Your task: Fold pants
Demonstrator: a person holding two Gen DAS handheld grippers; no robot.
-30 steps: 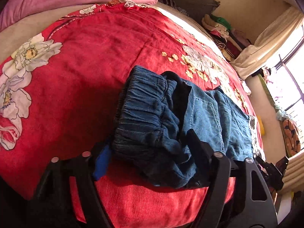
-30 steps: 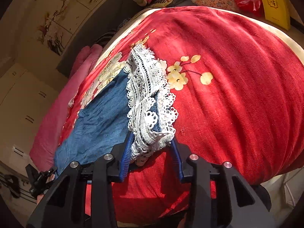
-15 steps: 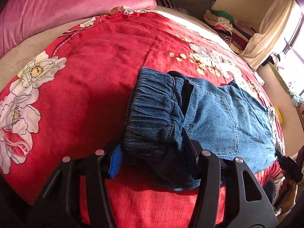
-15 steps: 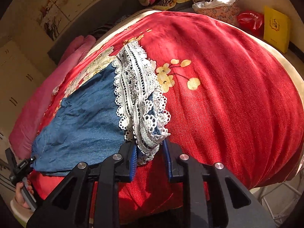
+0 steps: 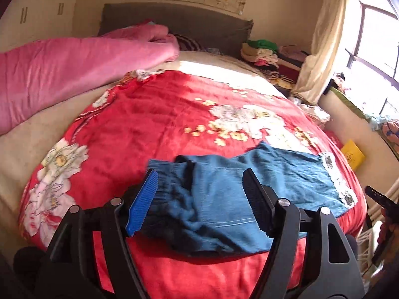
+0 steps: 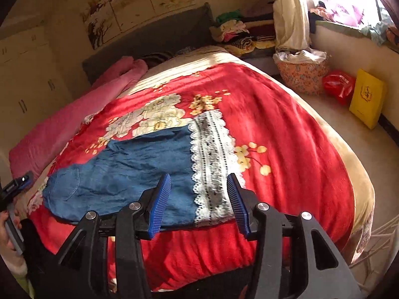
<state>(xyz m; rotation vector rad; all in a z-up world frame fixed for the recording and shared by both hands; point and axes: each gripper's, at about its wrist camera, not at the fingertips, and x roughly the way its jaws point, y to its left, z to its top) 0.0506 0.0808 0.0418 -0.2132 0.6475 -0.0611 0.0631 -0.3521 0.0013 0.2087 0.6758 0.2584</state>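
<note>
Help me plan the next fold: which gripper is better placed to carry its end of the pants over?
Right, probably. The right gripper stands open above the lace hem; the left gripper faces the bunched waistband.

Daylight floods in from the window [image 5: 374,49], which is blown out to white glare. Sun stripes fall across the bed's [image 6: 286,129] far edge. Fisheye bending curves the edges; slight motion blur softens both views.

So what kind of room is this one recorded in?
A lived-in bedroom, most likely: a bed under a red floral blanket, a grey headboard with a pink quilt below it, and stacked clothes beside a curtained window.
</note>
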